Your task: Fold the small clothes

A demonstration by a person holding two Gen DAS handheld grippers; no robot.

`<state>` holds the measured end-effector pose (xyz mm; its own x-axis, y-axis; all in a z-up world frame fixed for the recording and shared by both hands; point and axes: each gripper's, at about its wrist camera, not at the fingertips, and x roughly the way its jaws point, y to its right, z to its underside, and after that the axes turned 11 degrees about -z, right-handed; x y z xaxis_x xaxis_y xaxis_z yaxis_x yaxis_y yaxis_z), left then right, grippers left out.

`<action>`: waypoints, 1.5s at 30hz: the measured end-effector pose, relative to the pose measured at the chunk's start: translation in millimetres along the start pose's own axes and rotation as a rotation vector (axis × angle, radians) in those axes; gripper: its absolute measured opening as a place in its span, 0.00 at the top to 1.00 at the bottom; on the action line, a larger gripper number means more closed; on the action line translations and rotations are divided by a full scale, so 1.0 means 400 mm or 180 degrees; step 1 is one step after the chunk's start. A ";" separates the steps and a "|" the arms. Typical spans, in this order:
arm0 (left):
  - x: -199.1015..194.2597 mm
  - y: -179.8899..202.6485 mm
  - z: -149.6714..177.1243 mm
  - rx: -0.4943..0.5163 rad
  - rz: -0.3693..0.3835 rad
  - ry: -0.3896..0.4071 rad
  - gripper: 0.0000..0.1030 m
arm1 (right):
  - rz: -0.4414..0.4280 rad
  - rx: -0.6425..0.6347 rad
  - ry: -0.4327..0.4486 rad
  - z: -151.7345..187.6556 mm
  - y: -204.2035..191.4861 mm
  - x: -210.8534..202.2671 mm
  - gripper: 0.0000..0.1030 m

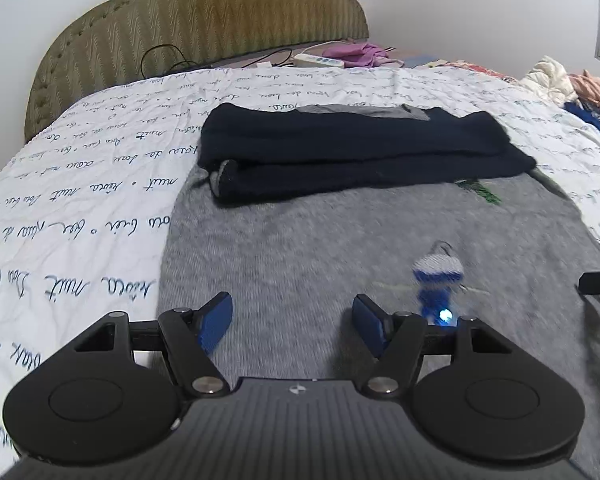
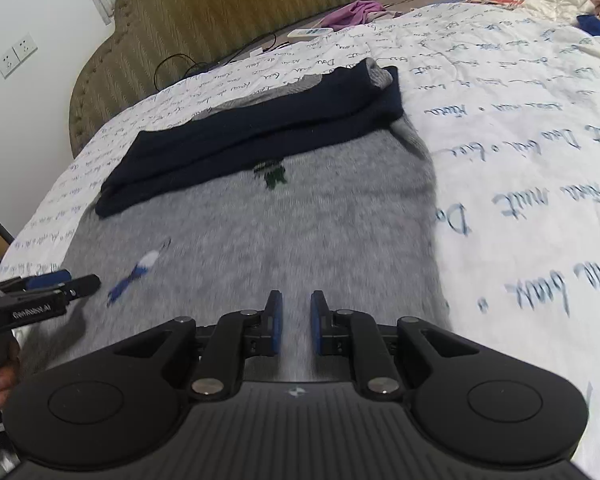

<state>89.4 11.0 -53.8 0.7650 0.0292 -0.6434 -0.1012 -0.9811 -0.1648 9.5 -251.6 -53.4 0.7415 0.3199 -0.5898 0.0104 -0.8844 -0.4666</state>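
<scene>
Both tongs hover low over the grey sweater, which serves as the landmark. From the left wrist, the left tongs (image 1: 292, 322) stand spread wide and hold nothing, above the near part of the grey sweater (image 1: 320, 248), which lies flat on the bed (image 1: 100, 184). Its dark sleeves (image 1: 340, 148) are already laid across its far end, and a small blue and white keychain (image 1: 436, 280) lies on its near right part, just past the right pad. A dark tip at the right edge of this view is probably the other tool, though it is cut off. From the right wrist, the right tongs (image 2: 296, 322) are parted only narrowly, gripping nothing, over the sweater's near middle; the left tongs (image 2: 66, 282) show at its near left edge, side-on. The next fold looks like bringing the near hem up toward the sleeves, so each tool should probably drop to a near corner, pinch both layers of knit, and lift evenly to keep the edge straight; the keychain likely wants clearing off first or it may get folded inside. That near hem is hidden beneath both tool bodies, motion blur smears the knit, and the small green mark (image 2: 274, 174) beside the sleeves is too blurred to read.
</scene>
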 end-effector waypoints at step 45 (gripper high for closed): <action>-0.179 -0.099 0.003 -0.0070 0.0115 0.0342 0.17 | 0.0016 -0.0374 0.0377 0.065 -0.041 -0.233 0.28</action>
<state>37.8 48.1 -2.2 0.8249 -0.0258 -0.5646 -0.1169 -0.9851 -0.1258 -77.3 -258.2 -7.8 0.8156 0.2791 -0.5069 0.0796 -0.9218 -0.3795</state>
